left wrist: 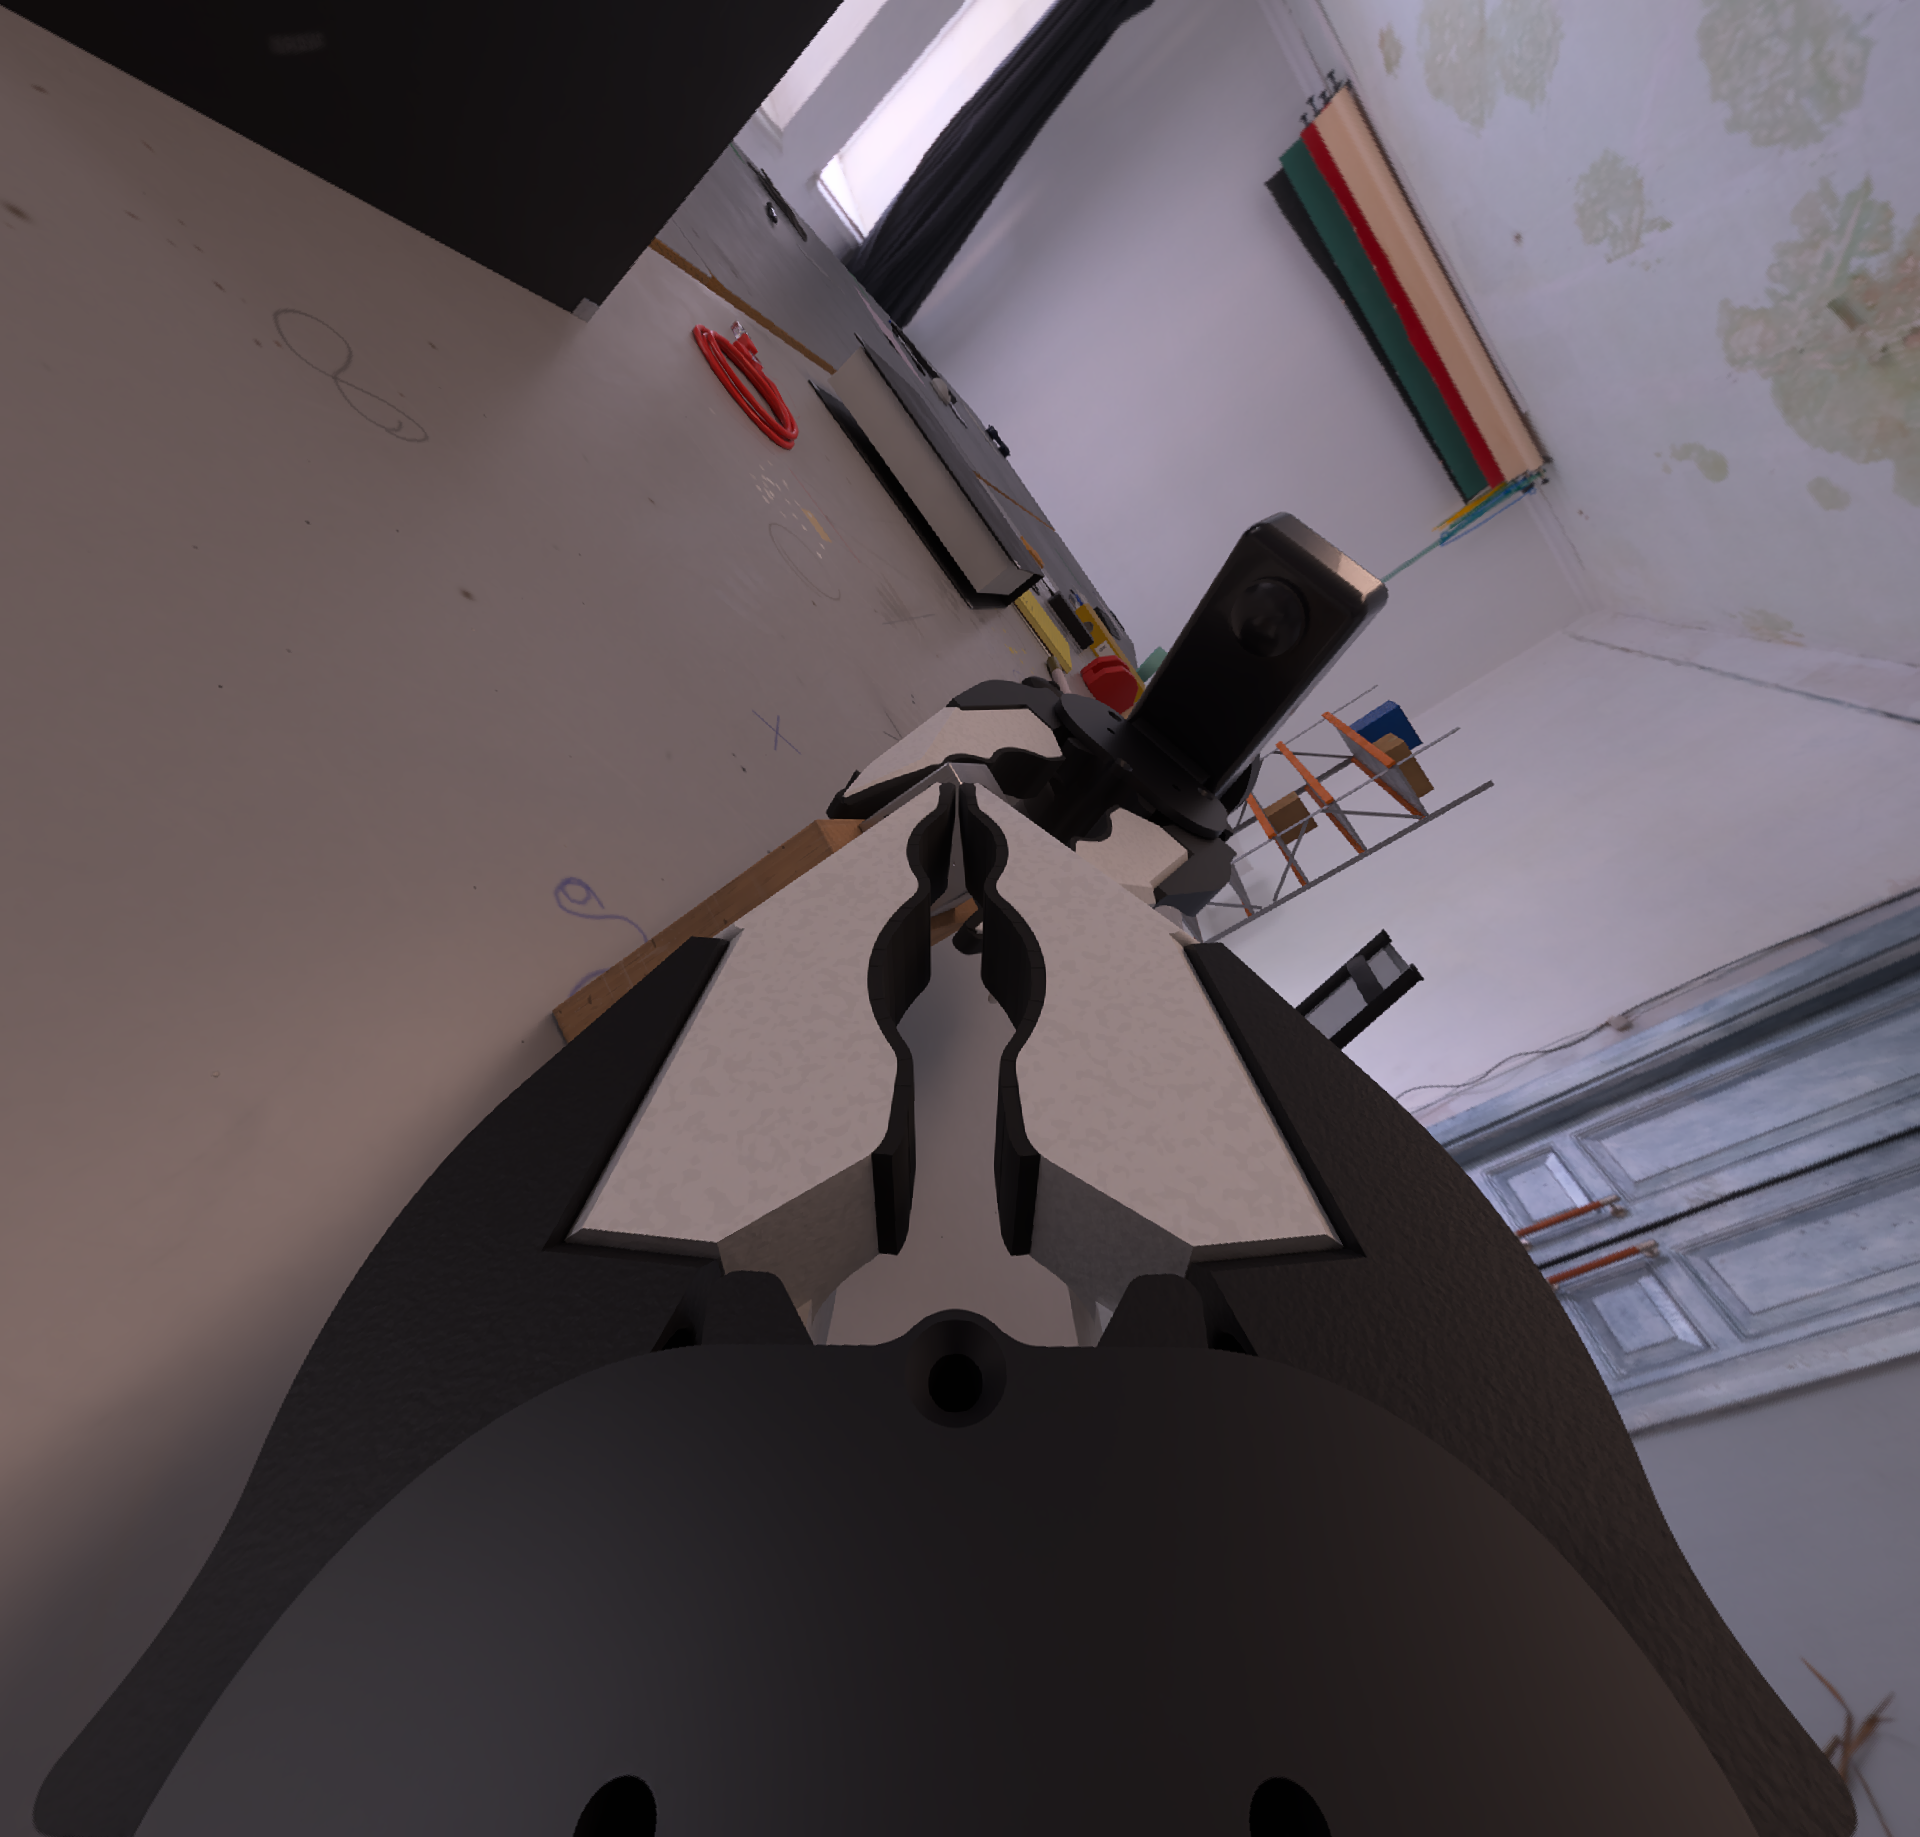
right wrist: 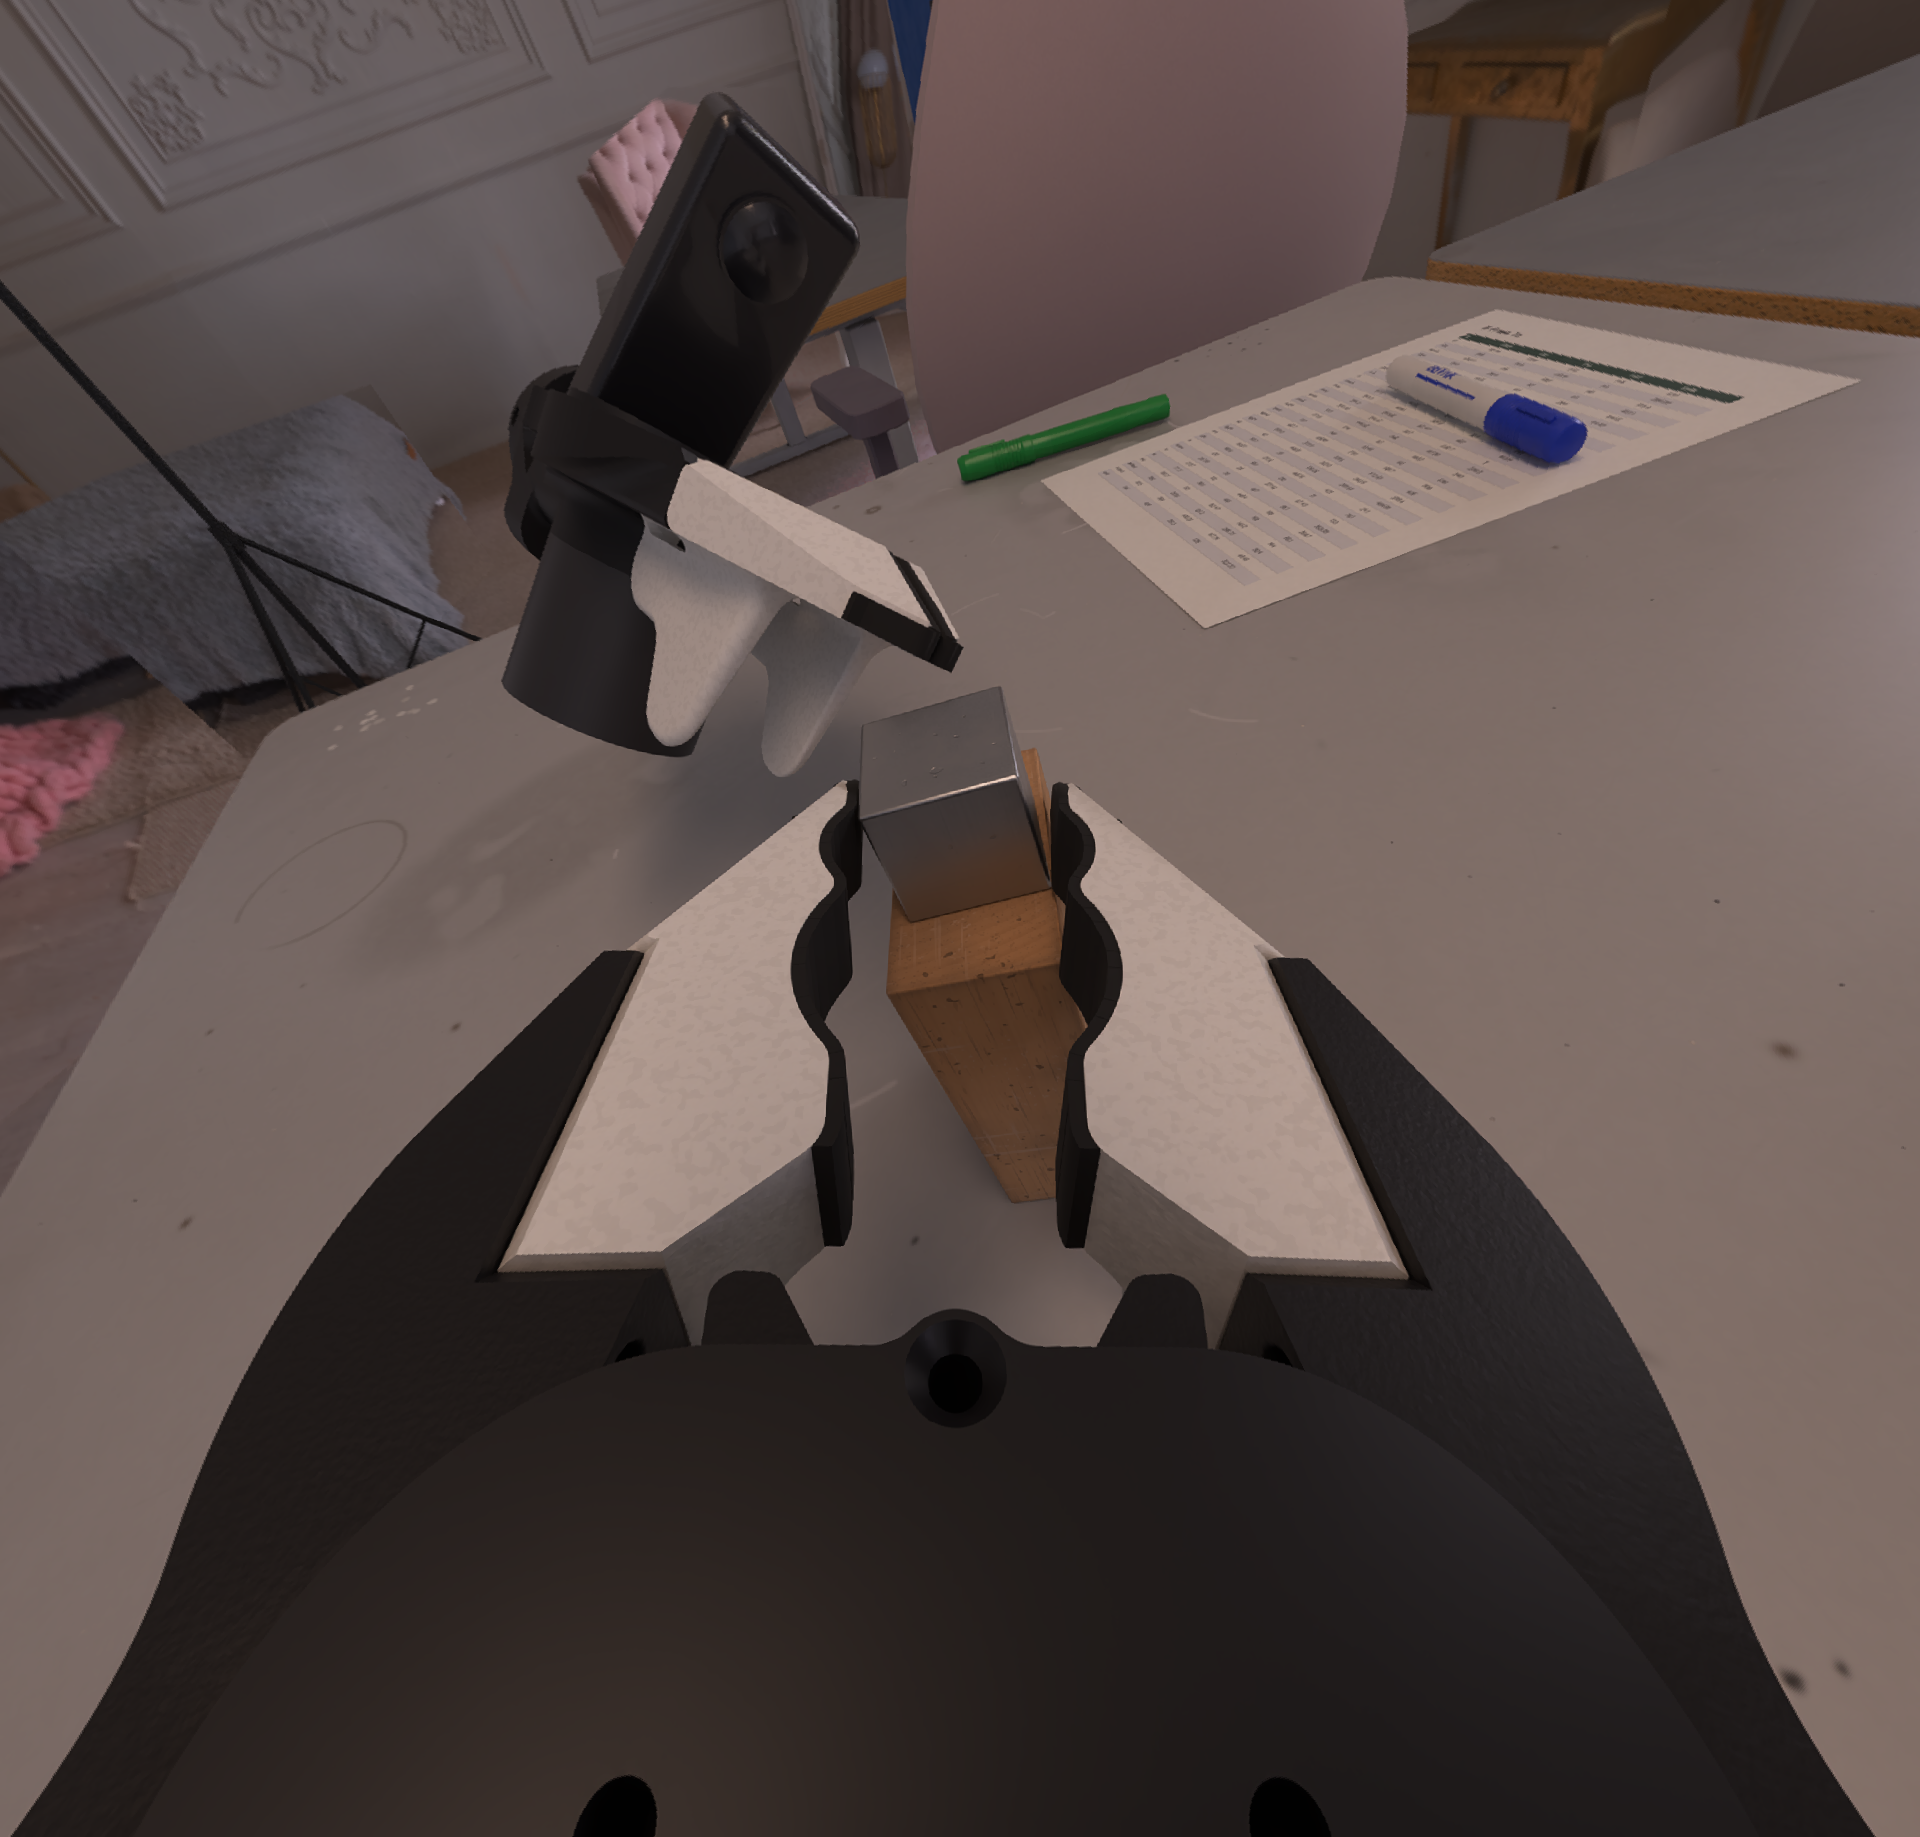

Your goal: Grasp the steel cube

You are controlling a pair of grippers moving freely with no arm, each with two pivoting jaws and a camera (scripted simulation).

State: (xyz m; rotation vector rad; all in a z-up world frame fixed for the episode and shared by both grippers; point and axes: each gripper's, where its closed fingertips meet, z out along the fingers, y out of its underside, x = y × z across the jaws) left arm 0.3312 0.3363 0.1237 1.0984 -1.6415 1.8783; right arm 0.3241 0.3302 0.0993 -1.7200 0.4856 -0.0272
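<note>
The steel cube (right wrist: 940, 800) rests on the far end of a wooden block (right wrist: 982, 1029) that lies on the grey table (right wrist: 1455, 904). My right gripper (right wrist: 954, 823) has its jaws on either side of the cube, the pads pressed to its left and right faces. My left gripper (right wrist: 930, 634) hangs just behind and to the left of the cube, above the table, tilted down, with its fingers together and empty. In the left wrist view its fingertips (left wrist: 951, 800) meet; beyond them are the right gripper (left wrist: 1226, 665) and the edge of the wooden block (left wrist: 717, 914). The cube is hidden there.
A green marker (right wrist: 1060, 433), a printed sheet (right wrist: 1299, 499) and a blue-capped white marker (right wrist: 1486, 405) lie at the table's far right. A tall pinkish rounded object (right wrist: 1143, 177) stands behind the table. A red cable coil (left wrist: 743, 385) shows in the left wrist view.
</note>
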